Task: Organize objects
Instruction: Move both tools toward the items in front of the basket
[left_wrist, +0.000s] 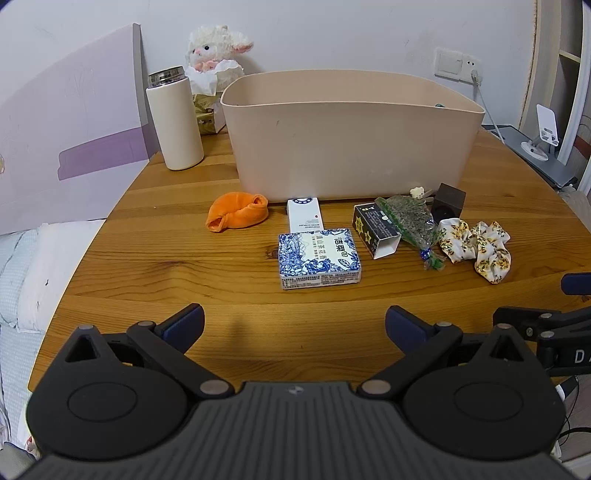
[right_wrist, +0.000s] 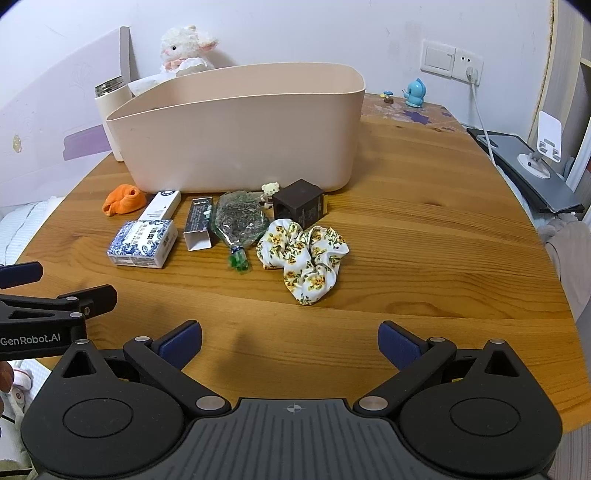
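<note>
A beige plastic bin (left_wrist: 347, 147) (right_wrist: 240, 136) stands on the wooden table (left_wrist: 184, 295) (right_wrist: 424, 240). In front of it lie an orange cloth (left_wrist: 236, 212) (right_wrist: 123, 199), a white box (left_wrist: 304, 214) (right_wrist: 162, 205), a blue-white tissue pack (left_wrist: 319, 256) (right_wrist: 142, 242), a black carton (left_wrist: 375, 229) (right_wrist: 199, 223), a bag of dried herbs (left_wrist: 410, 219) (right_wrist: 240, 219), a dark cube (left_wrist: 448, 203) (right_wrist: 299, 203) and a floral scrunchie (left_wrist: 476, 240) (right_wrist: 304, 254). My left gripper (left_wrist: 294, 325) and right gripper (right_wrist: 290, 341) are open and empty, near the front edge.
A white thermos (left_wrist: 175, 122) and a plush lamb (left_wrist: 216, 48) stand left of and behind the bin. A small bear figurine (right_wrist: 269, 192) sits by the cube. A blue toy (right_wrist: 415, 92), a wall socket with cable (right_wrist: 469, 66) and a phone stand (right_wrist: 543, 147) are at the right.
</note>
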